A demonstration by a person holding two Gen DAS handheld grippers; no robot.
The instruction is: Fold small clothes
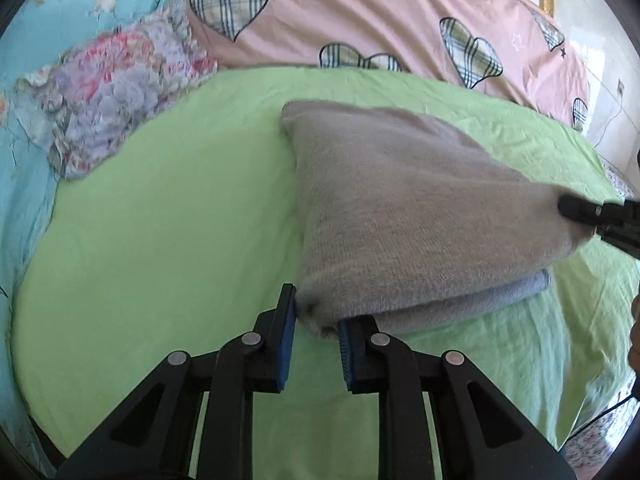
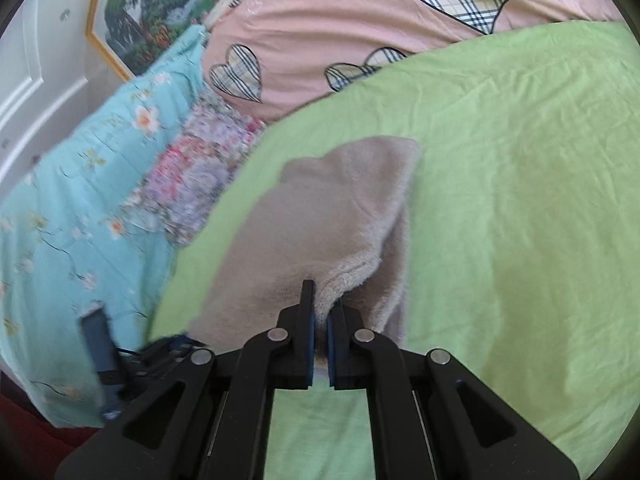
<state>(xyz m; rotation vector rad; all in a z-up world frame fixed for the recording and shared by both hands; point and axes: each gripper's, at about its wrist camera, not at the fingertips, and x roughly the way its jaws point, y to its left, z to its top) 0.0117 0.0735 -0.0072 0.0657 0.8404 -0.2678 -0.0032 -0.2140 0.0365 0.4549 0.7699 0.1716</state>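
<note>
A beige knitted garment (image 1: 408, 208) lies on the green sheet (image 1: 168, 216), its upper layer lifted over a folded lower layer. My left gripper (image 1: 316, 312) has its jaws around the garment's near-left corner, with a gap showing behind the cloth. My right gripper (image 2: 322, 304) is shut on another corner of the same garment (image 2: 320, 216) and holds it up. The right gripper's black tip also shows in the left wrist view (image 1: 576, 208), pinching the cloth at the right.
A pink quilt with plaid hearts (image 1: 380, 12) lies behind the sheet. A floral cloth (image 1: 108, 92) and a light blue flowered cover (image 2: 80, 184) lie to the left. A framed picture (image 2: 148, 20) hangs on the wall.
</note>
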